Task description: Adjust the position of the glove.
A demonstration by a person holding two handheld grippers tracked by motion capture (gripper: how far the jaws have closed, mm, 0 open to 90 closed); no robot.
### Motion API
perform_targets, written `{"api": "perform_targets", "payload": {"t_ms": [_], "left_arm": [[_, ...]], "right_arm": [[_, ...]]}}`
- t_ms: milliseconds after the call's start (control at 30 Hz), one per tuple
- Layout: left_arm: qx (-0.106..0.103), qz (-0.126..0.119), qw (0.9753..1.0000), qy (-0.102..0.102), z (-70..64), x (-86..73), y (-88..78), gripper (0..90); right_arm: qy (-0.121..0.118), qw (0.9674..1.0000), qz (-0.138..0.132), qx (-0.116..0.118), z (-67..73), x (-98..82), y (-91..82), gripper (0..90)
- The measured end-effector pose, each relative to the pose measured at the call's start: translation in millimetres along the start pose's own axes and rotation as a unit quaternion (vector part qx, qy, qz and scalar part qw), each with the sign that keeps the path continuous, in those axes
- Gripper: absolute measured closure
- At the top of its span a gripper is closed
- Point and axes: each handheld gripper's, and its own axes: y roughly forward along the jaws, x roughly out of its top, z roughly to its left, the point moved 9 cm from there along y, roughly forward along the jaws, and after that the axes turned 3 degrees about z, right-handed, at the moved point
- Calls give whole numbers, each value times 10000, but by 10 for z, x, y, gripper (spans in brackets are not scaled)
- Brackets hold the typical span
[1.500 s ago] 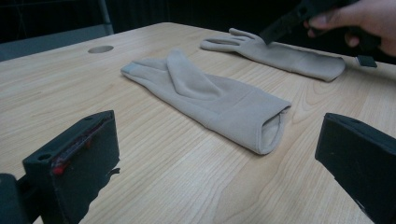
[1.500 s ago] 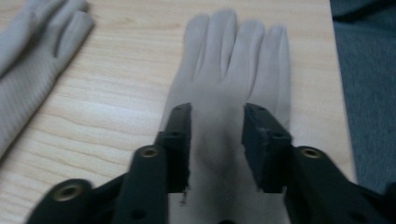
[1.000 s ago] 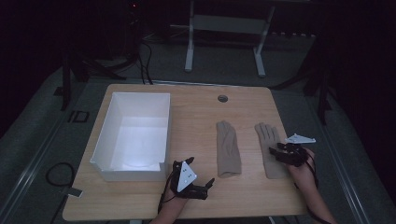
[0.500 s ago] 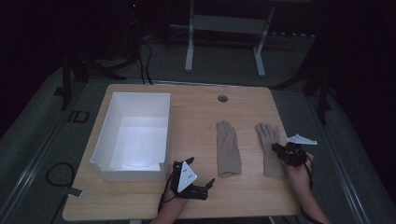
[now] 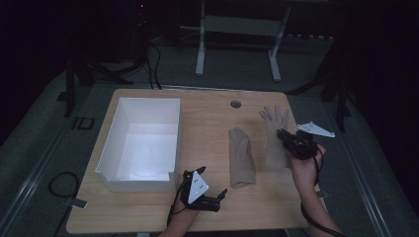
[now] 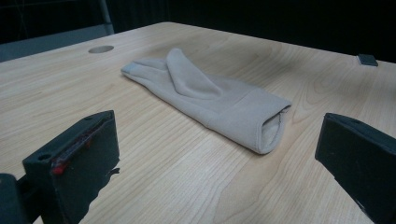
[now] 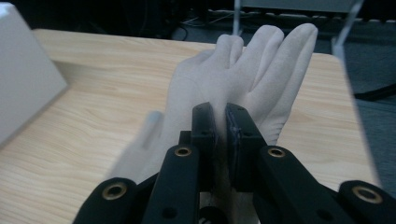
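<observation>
We see two plain beige gloves, one point(image 5: 241, 157) at the table's centre, one point(image 5: 274, 133) at three o'clock, pale wood-grain table point(image 5: 207, 118), plain white bin point(image 5: 141, 143) at nine o'clock, black gripper jaws with brass-coloured rivets, grey floor point(image 5: 39, 148).

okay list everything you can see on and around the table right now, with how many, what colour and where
table: one, light wood, centre of the high view, with a round hole near its far edge.
box: one, white, open-topped, on the table's left half.
right glove: one, beige, on the right side of the table, pinched in the right gripper's jaws.
left glove: one, beige, flat on the table between the box and the other glove, cuff toward the person.
desk frame: one, pale metal, on the floor behind the table.
left gripper: one, black, at the near edge, jaws open and empty.
right gripper: one, black, jaws shut on the right glove.
</observation>
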Motion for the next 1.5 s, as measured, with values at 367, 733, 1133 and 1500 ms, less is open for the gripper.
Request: {"api": "perform_targets", "payload": {"t_ms": [367, 733, 1133, 1500], "left_arm": [[-25, 8, 10000, 22, -5, -1, -2, 1], [-43, 4, 10000, 26, -11, -1, 0, 1], [-63, 24, 9999, 88, -23, -2, 3, 1], [-359, -21, 9987, 354, -80, 36, 73, 2]], "right_arm": [[15, 9996, 230, 133, 700, -144, 379, 828], [-49, 9964, 844, 79, 867, -630, 722, 821], [-183, 9932, 1106, 321, 870, -845, 807, 714], [-246, 9892, 906, 1122, 550, -580, 484, 151]]}}
